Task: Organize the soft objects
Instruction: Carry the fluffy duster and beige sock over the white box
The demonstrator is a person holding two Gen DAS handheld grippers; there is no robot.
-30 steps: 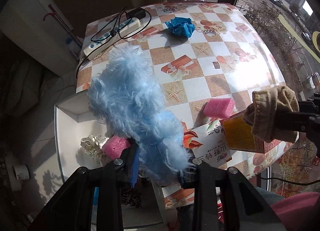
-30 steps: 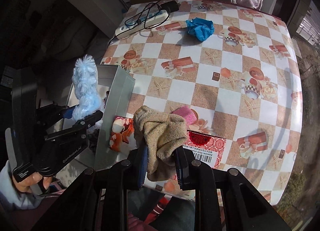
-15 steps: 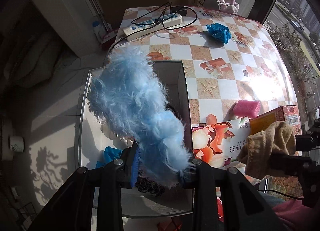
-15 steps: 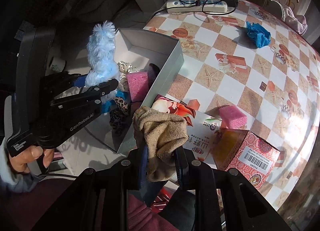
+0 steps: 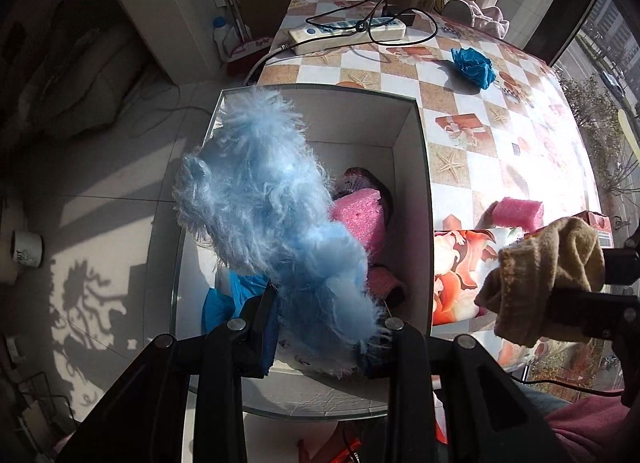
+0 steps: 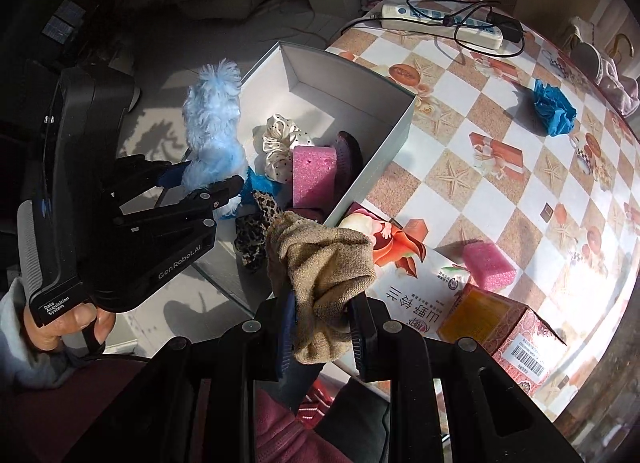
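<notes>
Left wrist view: the left gripper point(image 5: 326, 339) clamps a blue fluffy toy point(image 5: 272, 215) above the white box point(image 5: 416, 151), hiding much of its contents. The right gripper point(image 6: 322, 333) pinches a tan sock point(image 6: 324, 263), whose lower end is hidden behind the fingers.

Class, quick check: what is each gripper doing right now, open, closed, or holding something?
Left gripper: closed on the fluffy light-blue scrunchie, above the white box.
Right gripper: closed on the tan sock.

Fluffy blue plush point(image 5: 272, 223), knitted tan sock point(image 6: 324, 275), porous pink sponge point(image 6: 312, 175)
</notes>
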